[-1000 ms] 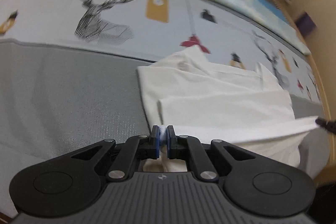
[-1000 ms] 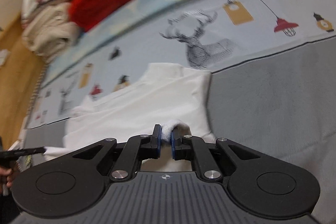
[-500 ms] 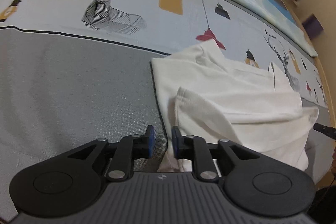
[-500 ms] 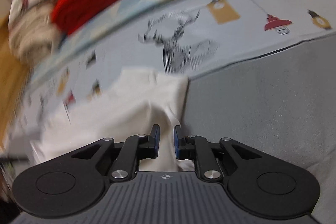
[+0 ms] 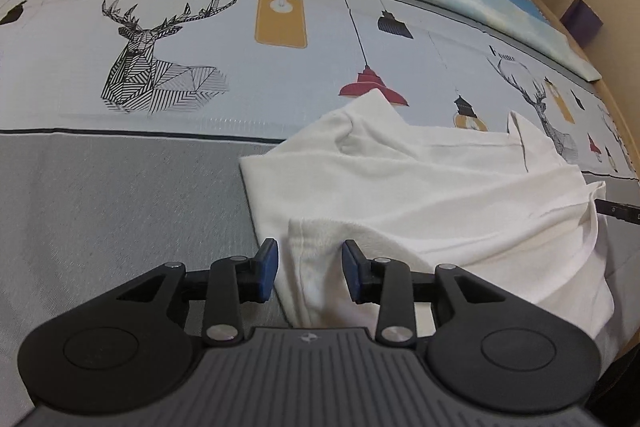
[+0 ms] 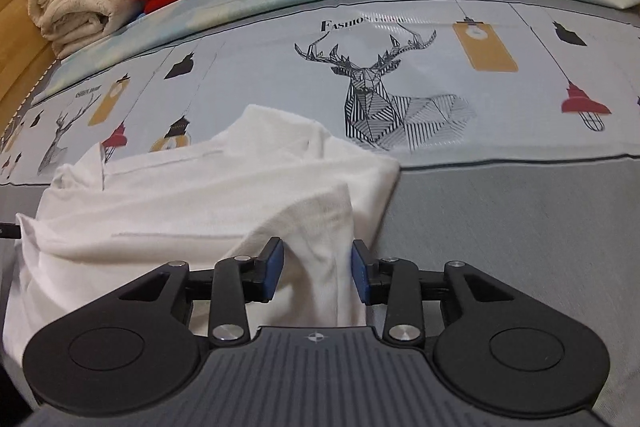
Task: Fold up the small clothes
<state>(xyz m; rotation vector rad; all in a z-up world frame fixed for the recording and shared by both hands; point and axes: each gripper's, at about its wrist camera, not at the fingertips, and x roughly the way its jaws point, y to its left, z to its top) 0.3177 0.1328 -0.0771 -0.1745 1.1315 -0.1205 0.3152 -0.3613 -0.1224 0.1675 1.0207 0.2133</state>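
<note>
Grey bedspread (image 5: 100, 211) lies bare beside the white garment (image 5: 440, 187), whose folded edge sits between both wide-open tongs (image 5: 310, 269) (image 6: 318, 275).

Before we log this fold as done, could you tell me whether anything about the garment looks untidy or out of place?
Yes. The white shirt is unevenly folded: its near corners hump up between the open left gripper and right gripper, and the collar end stays bunched, over the bedsheet.

The white garment (image 5: 440, 195) runs under the left gripper's body at the bottom edge — its near hem hidden; in the right wrist view likewise — the bedspread's (image 6: 500, 211) lettering is blurred.
</note>
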